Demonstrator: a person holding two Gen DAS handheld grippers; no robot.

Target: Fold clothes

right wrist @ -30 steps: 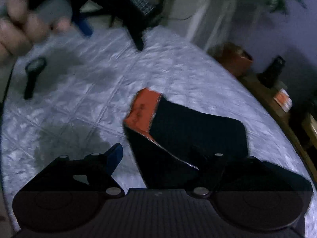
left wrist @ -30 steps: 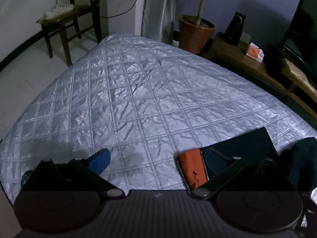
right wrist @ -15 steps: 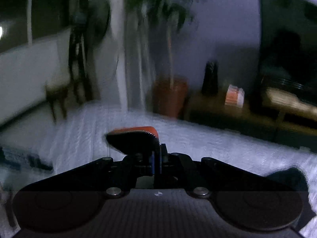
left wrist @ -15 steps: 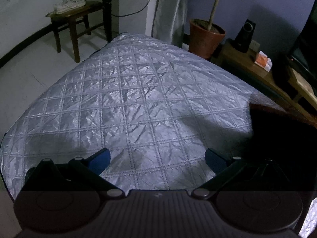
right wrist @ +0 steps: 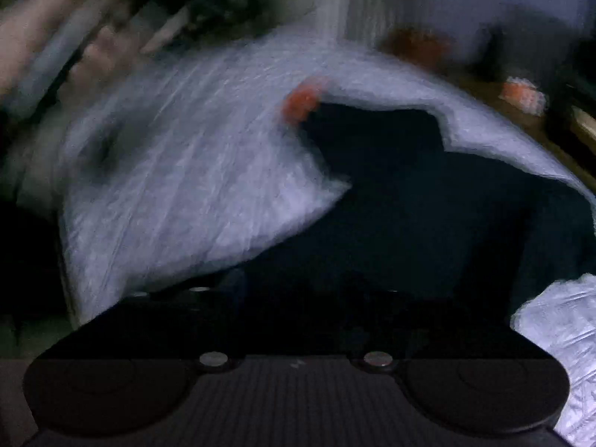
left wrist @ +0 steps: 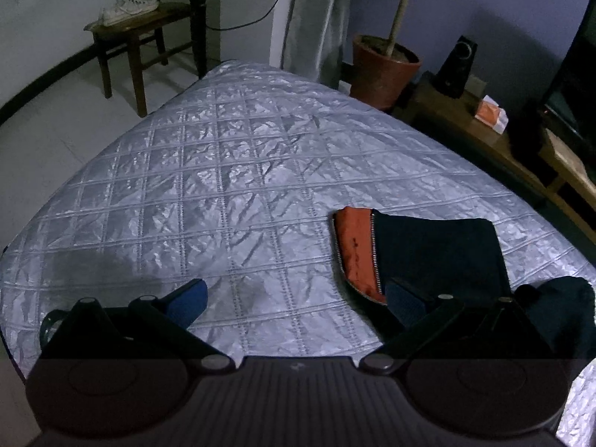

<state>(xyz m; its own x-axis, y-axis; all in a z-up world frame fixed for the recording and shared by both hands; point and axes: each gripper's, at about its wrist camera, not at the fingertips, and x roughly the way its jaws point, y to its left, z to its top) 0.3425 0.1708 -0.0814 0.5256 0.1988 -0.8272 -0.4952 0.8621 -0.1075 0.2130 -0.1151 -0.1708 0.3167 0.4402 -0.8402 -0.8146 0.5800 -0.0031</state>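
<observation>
A dark garment point(left wrist: 439, 249) with an orange lining point(left wrist: 355, 249) and a zip edge lies folded flat on the right of the silver quilt point(left wrist: 223, 186). My left gripper point(left wrist: 296, 298) hovers open near the quilt's front edge; its right fingertip sits over the garment's near corner and nothing is pinched. The right wrist view is heavily blurred. It shows the same garment point(right wrist: 409, 205) spread below my right gripper point(right wrist: 301, 290), whose jaws are opening and stand apart above the cloth, gripping none of it. The orange corner point(right wrist: 300, 102) lies at the garment's far side.
A second dark cloth point(left wrist: 558, 309) is bunched at the quilt's right edge. Beyond the bed stand a wooden chair point(left wrist: 138, 33) with shoes, a plant pot point(left wrist: 383, 63), a speaker point(left wrist: 456, 63) and a low bench with an orange box point(left wrist: 491, 113). A blurred hand point(right wrist: 37, 37) shows at upper left.
My right gripper shut on the garment's orange-lined edge, lifted and carried it, then let go. The garment now lies farther up the quilt. My left gripper stayed open in place.
</observation>
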